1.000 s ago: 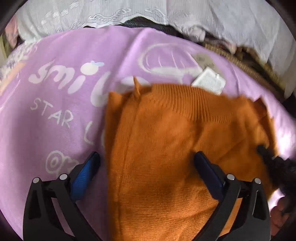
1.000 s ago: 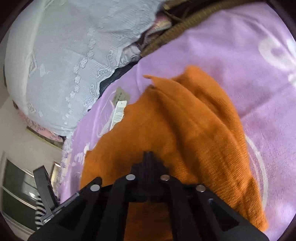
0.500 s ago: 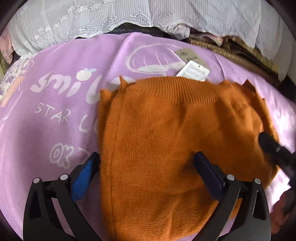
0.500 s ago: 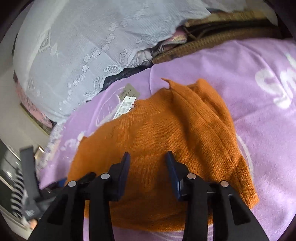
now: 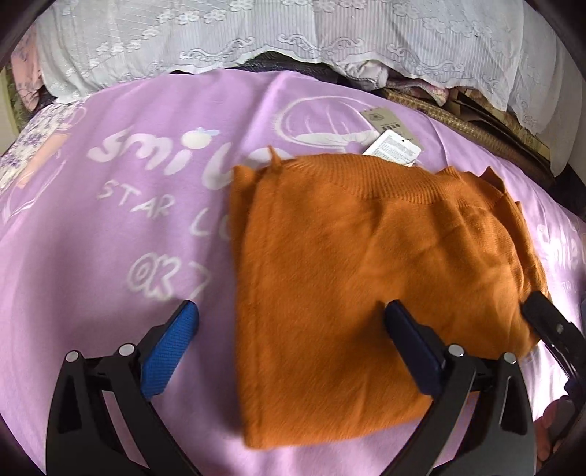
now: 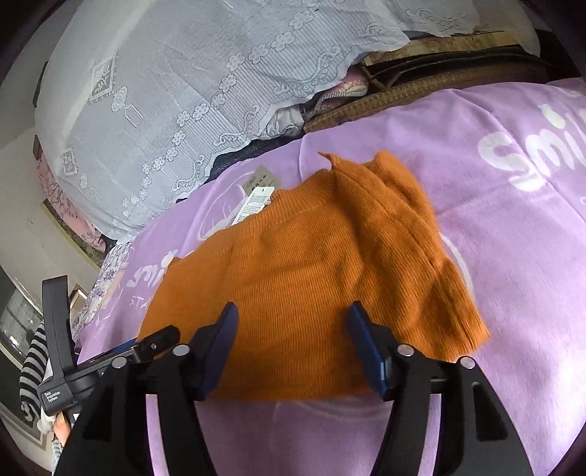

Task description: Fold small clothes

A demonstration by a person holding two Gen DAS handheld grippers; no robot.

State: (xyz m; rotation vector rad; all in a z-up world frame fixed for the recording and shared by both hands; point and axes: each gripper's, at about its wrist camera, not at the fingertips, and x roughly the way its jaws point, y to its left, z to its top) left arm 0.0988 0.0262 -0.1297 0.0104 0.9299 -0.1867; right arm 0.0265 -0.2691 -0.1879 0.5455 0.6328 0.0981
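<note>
An orange knit garment (image 5: 370, 263) lies folded flat on a purple blanket (image 5: 110, 234); it also shows in the right wrist view (image 6: 311, 271). Paper tags (image 5: 392, 144) stick out at its far ribbed edge. My left gripper (image 5: 289, 329) is open and empty, hovering above the garment's near left part. My right gripper (image 6: 293, 337) is open and empty above the garment's near edge. The right gripper's tip (image 5: 542, 315) shows at the garment's right side in the left wrist view. The left gripper's body (image 6: 110, 355) shows at lower left in the right wrist view.
The purple blanket (image 6: 512, 219) carries white "smile" lettering. White lace fabric (image 5: 293, 33) hangs along the far side. A woven brown mat edge (image 6: 384, 99) and bunched clothes (image 6: 293, 117) lie behind the blanket.
My right gripper has opened and let go of the orange garment. Both grippers have pulled back from it. The garment now lies flat and still.
</note>
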